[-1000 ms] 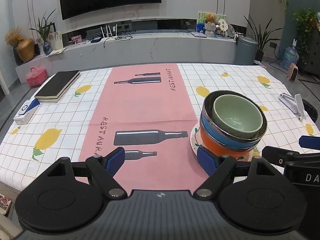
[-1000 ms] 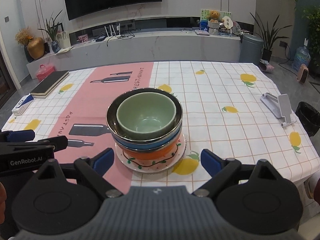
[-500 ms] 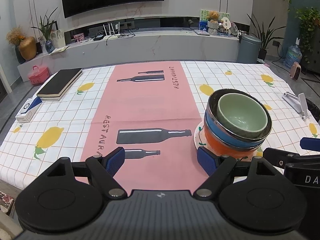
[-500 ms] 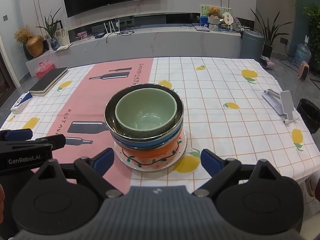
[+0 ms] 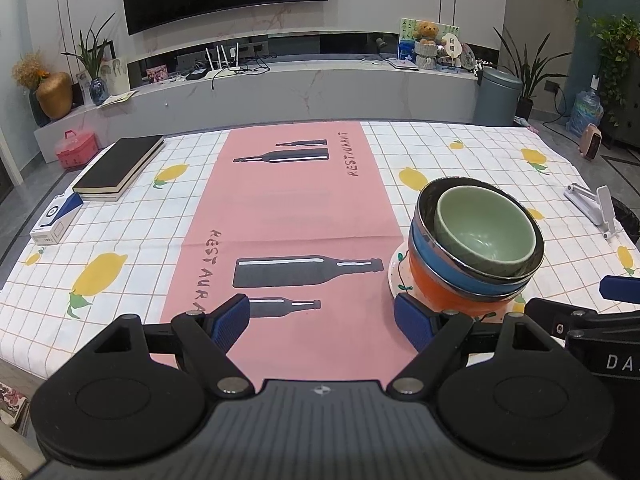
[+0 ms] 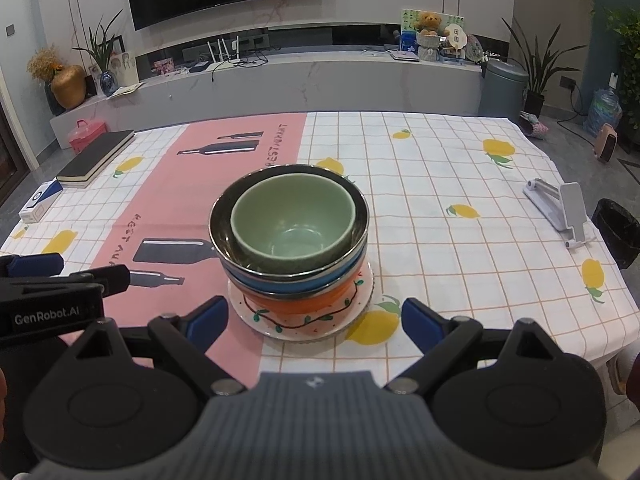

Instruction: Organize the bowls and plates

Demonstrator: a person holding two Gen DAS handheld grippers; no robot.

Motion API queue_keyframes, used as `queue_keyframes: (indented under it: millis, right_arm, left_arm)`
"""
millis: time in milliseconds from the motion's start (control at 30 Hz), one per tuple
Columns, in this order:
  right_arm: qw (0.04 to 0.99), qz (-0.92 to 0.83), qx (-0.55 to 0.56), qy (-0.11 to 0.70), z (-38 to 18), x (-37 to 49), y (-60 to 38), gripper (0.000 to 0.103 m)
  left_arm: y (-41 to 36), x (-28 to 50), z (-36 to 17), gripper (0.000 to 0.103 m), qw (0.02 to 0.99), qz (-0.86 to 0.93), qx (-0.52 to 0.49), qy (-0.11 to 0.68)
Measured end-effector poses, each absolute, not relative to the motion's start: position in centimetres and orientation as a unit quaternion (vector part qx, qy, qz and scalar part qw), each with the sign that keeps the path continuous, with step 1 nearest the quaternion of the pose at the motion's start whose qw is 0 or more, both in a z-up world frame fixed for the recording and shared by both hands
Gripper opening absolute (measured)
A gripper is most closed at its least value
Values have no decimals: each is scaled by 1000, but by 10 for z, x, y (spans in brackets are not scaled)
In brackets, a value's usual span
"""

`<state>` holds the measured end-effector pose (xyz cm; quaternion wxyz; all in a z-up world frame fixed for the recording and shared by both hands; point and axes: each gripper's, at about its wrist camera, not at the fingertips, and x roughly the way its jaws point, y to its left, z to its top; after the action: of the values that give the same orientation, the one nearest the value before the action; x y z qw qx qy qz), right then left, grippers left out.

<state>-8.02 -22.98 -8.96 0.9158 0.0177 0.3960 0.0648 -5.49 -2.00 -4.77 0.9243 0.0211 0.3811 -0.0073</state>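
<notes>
Counter (image 6: 460, 264) under a white checked lemon-print cloth with a pink bottle-print runner (image 5: 296, 208) down it. Black hardcover notebook (image 5: 120, 168) at far left edge, small blue-and-white box (image 5: 56, 220) just beside it. White folding stand (image 6: 560, 208) near right edge. Near the front: stack on a white round plate with vine-pattern rim (image 6: 304, 320), holding an orange bowl (image 6: 296, 300), then a blue bowl (image 6: 288, 282), a shiny steel bowl (image 6: 224, 240), and a pale green ceramic bowl (image 6: 292, 220) nested on top, all upright. Right hand-held gripper (image 6: 314, 316) fingers wide apart, empty, stack in front between them. Left hand-held gripper (image 5: 322, 320) fingers also apart, empty, over runner; its right fingertip just beside the plate.
</notes>
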Motion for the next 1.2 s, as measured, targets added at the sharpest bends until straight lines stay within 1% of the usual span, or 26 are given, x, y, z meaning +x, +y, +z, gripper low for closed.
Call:
queue_keyframes:
  millis: [1200]
  right_arm:
    - [912,66,18,405,-95,-81,-228,92]
  left_arm:
    - [-20,-57,-50,96,924,-8,21,382]
